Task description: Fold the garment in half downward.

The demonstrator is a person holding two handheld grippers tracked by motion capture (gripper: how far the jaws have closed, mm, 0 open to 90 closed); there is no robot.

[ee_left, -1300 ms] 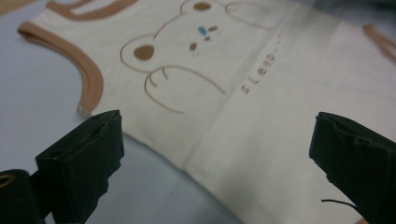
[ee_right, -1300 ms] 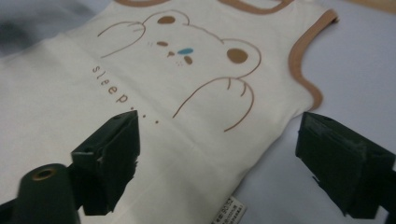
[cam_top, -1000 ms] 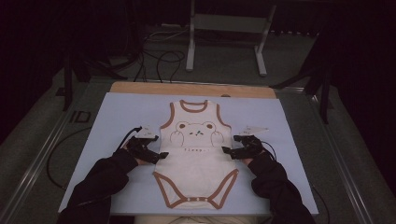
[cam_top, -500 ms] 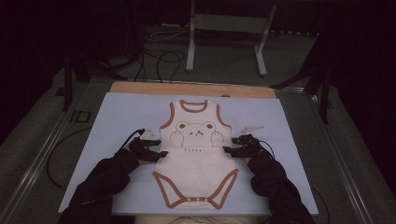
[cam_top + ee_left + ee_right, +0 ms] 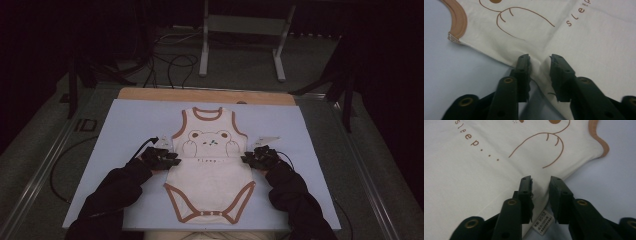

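A cream baby bodysuit (image 5: 210,170) with brown trim and a bear print lies flat, neck away from me, on a light blue board (image 5: 125,130). My left gripper (image 5: 172,159) sits at its left side seam below the armhole. In the left gripper view the left gripper (image 5: 540,58) is open, its jaws a little apart astride the bodysuit (image 5: 586,50) edge, where a small ridge of cloth rises. My right gripper (image 5: 246,158) sits at the right side seam. The right gripper (image 5: 541,180) is also open, astride the bodysuit (image 5: 474,182) edge, just above a sewn care label (image 5: 543,221).
The board lies on a wooden tabletop (image 5: 205,95) whose strip shows along the far edge. Behind the table stand a metal frame (image 5: 240,45) and loose cables (image 5: 170,60) on the floor. A cable (image 5: 60,175) loops off the board's left side.
Both grippers have slid slightly inward, onto the bodysuit's side edges. The bodysuit itself lies as before.
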